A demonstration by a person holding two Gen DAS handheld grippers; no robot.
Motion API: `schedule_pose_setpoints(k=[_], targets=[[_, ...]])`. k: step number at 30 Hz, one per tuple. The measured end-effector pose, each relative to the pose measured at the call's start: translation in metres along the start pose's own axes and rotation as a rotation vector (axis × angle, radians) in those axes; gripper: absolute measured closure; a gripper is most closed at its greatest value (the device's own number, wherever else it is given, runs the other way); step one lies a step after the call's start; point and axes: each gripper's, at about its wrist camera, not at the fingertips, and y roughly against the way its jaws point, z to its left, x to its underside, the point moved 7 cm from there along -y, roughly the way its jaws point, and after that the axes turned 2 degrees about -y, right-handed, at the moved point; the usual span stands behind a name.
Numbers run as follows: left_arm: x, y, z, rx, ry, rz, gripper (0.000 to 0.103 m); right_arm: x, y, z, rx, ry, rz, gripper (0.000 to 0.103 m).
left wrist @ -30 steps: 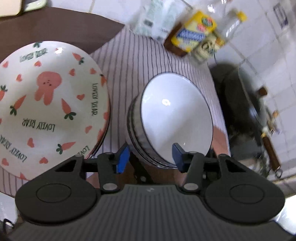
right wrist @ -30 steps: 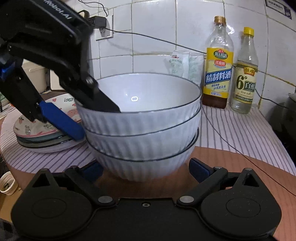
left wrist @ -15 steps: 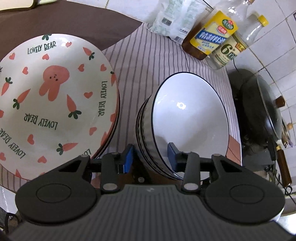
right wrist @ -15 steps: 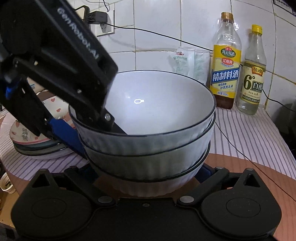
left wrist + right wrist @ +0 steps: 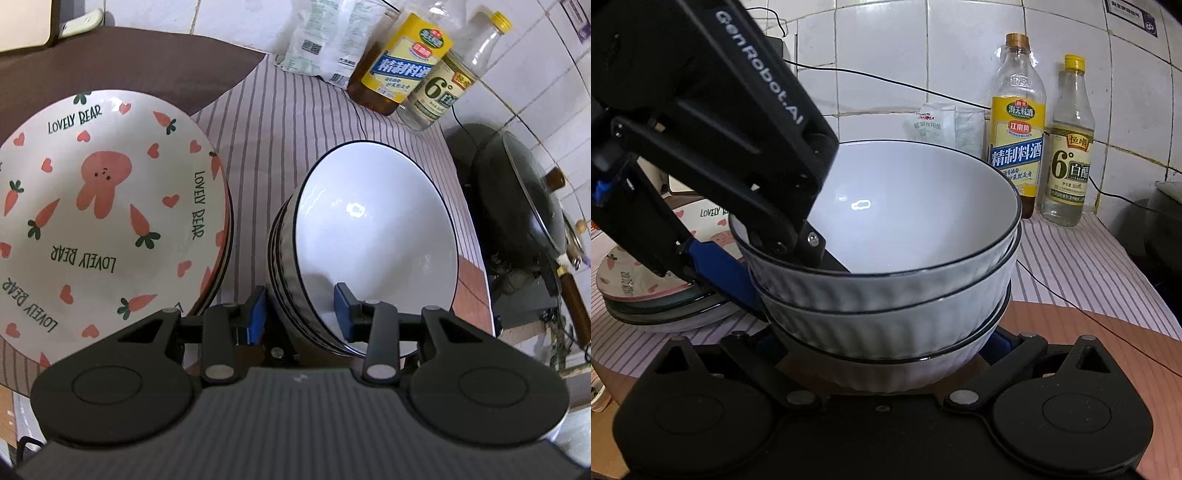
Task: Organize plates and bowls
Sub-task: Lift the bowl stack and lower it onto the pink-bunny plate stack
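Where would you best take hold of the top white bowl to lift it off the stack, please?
Grip the top bowl by its rim wall from above, one finger inside and one outside. It is nested deep, leaving only the upper band exposed. The left gripper already straddles the stack's near wall this way.

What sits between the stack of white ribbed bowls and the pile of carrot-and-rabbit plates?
In the left wrist view, only bare purple-striped tablecloth separates the white ribbed bowls from the carrot-and-rabbit plates, apart from one blue finger of the left gripper near the camera.

Brown counter (image 5: 155, 62), striped cloth (image 5: 280, 122) over it; bowl stack (image 5: 369, 236) between fingers, plate stack (image 5: 103, 221) left, bottles (image 5: 402, 70) beyond
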Motion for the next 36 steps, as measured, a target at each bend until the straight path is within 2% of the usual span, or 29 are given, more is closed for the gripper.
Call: schedule_pose_setpoints(k=[7,17,29,36], targets=[[0.003,0.018,-0.001,0.018,-0.049,0.015,0.066,-0.008,0.015,0.011,0.011,0.026,-0.003,0.001],[-0.010,0.085,0.000,0.035,-0.073,-0.063,0.066,-0.054,0.045,0.043,0.010,0.060,-0.070,0.001],[-0.028,0.157,0.052,-0.053,-0.081,-0.159,0.066,-0.098,0.041,0.119,-0.062,0.060,-0.112,0.001],[-0.038,0.163,0.090,-0.093,-0.034,-0.152,0.066,-0.102,0.018,0.150,-0.110,0.065,-0.091,0.001]])
